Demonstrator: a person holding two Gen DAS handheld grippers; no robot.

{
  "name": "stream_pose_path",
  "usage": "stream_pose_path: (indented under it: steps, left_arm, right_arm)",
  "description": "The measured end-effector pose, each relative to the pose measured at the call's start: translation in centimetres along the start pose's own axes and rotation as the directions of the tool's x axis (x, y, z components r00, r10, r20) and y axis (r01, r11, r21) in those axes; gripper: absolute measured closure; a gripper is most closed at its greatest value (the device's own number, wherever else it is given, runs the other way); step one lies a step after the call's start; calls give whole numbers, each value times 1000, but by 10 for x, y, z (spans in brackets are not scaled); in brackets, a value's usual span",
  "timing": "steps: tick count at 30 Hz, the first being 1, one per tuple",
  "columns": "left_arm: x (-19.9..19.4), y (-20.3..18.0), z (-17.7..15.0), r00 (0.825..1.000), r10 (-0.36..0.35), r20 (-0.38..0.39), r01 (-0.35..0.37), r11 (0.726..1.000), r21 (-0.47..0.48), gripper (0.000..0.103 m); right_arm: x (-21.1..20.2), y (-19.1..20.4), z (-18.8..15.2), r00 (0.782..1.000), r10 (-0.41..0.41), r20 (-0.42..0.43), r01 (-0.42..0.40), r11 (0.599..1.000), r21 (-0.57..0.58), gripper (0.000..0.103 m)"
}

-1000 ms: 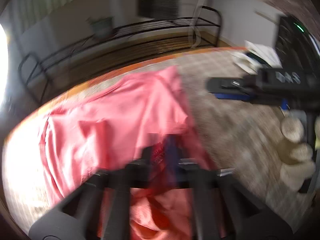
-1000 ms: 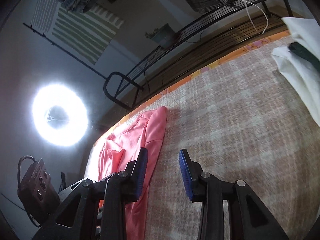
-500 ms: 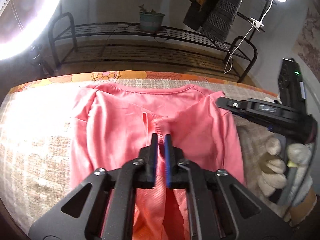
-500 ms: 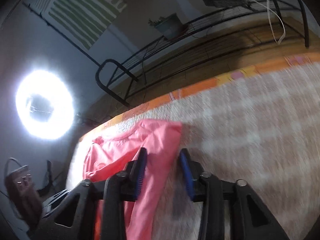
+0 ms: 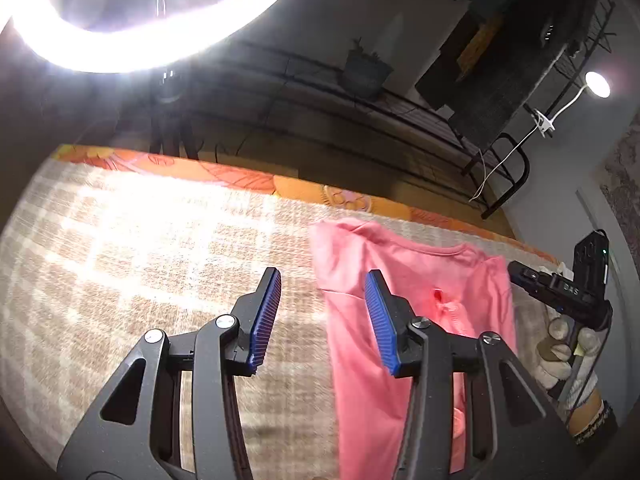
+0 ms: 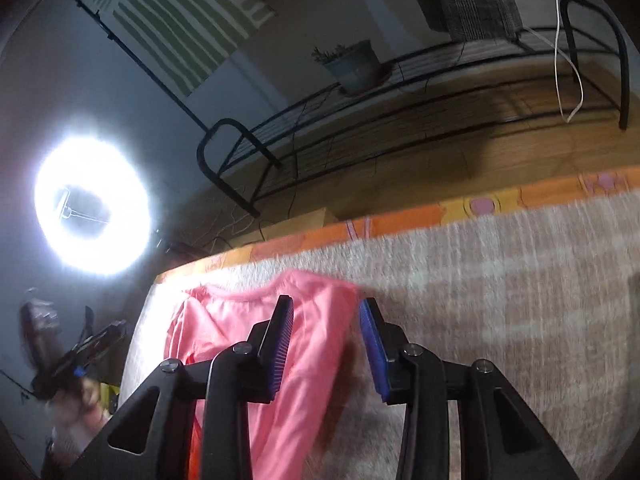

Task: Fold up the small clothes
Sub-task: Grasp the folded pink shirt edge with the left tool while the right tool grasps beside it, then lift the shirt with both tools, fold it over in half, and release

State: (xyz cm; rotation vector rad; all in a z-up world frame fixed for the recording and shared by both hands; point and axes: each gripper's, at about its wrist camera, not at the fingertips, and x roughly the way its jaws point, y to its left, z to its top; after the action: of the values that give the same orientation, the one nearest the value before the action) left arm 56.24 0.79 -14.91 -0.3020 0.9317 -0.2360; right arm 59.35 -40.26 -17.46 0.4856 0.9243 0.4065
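Pink shirt (image 5: pixel 416 300) lay flat on the checked beige cover (image 5: pixel 152 264) of the table, neckline toward the far orange-patterned edge (image 5: pixel 248 178), one side folded in over the body. Left hand-held gripper (image 5: pixel 324 316) hovered over bare cover just beside the shirt's edge; its blue ribbed pads (image 5: pixel 266 316) stood apart, the jaws having just been opening, with nothing between them. The right-side pad overlapped the shirt's edge in the left wrist view, but whether it touched the cloth could not be told. Right hand-held gripper (image 6: pixel 326 344) was poised over the shirt's (image 6: pixel 256 320) other edge near the shoulder, jaws partly apart after just opening; pink cloth showed in the gap, the pads (image 6: pixel 282 344) not pressing on it. From the left wrist view, the right hand-held gripper (image 5: pixel 520 278) showed at the shirt's far side, held in a light-gloved hand (image 5: pixel 560 344). Ring light (image 6: pixel 92 208) glared beyond the table; a black wire rack (image 6: pixel 400 92) carrying a potted plant (image 6: pixel 352 66) stood against the wall.
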Motion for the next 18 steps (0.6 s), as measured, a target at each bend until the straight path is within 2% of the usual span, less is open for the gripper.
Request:
stream_pose_path:
  steps: [4,11,13,14,15,16,18]
  left_arm:
    - [37,-8,4,998,-16,-53,18,999,39,58]
    - [81,-38,21,999,13,-49,-11,998,54,58]
    - [87,-44,22,998,30,-50,-27,997,66,75]
    - [90,-46,21,998,52,-46,-48,995,84,89]
    - [91,-47,21,997,72,-34,-69,993,97,96]
    - [91,-48,20,997,69,-29,-65,993,99,98]
    - [87,-49,20,997,70,-13,-68,993,100,101]
  right_arm:
    - [12,-4,-6,1000,12,-28,-11,1000,18,66]
    - [30,7,-1,999,6,-43,-6,1000,-10,66]
    - [34,10,1,999,-1,-47,0,1000,-22,70]
    - [35,12,2,999,-7,-48,5,999,-34,73]
    - [37,15,3,998,-12,-54,10,999,-48,81]
    - [40,18,2,998,-16,-65,11,998,-66,92]
    - [43,26,0,996,-44,-73,36,993,-108,99]
